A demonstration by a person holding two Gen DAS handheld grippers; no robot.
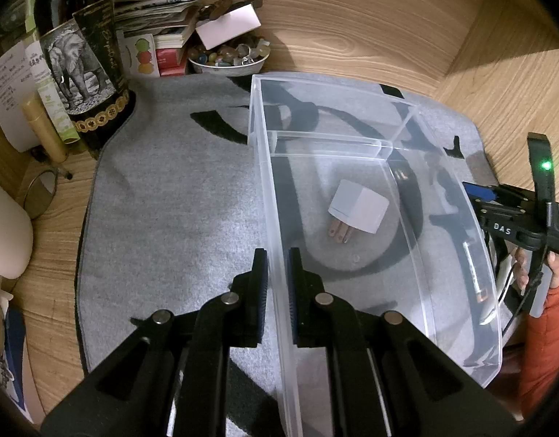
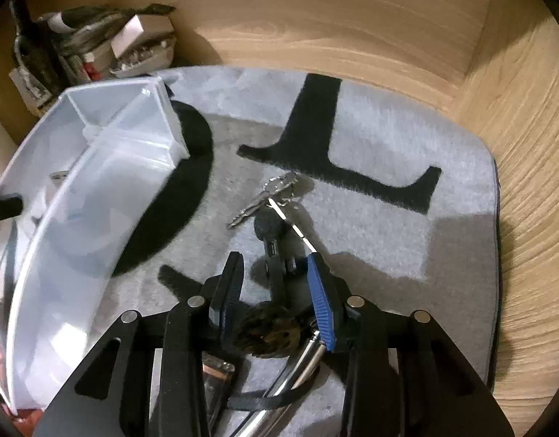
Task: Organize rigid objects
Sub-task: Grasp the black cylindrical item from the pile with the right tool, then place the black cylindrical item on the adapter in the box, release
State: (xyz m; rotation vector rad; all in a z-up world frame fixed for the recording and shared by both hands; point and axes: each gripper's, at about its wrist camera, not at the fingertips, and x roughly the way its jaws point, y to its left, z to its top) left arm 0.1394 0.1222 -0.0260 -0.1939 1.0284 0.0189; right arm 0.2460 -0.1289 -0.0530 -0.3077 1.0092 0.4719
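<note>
- Left gripper (image 1: 277,273) clamped on the near side wall of the clear divided bin (image 1: 352,138); one finger outside, one inside.
- Bin sits on the grey mat (image 1: 170,200), long axis running away from the left camera, small compartments at the far end.
- White plug adapter (image 1: 359,209) lies in the big compartment, prongs pointing toward the camera and slightly left.
- Battery (image 1: 474,273) against the bin's right wall, long axis along that wall.
- Right gripper (image 2: 275,280) low over the mat, right of the bin; jaws part-closed around a dark furry keychain piece (image 2: 268,331). Pads look close to it, contact unclear.
- Keys (image 2: 264,196) just ahead of the right gripper, outside the bin, blades pointing lower left, ring end far.
- Chrome rod (image 2: 297,375) under the right gripper, running diagonally.
</note>
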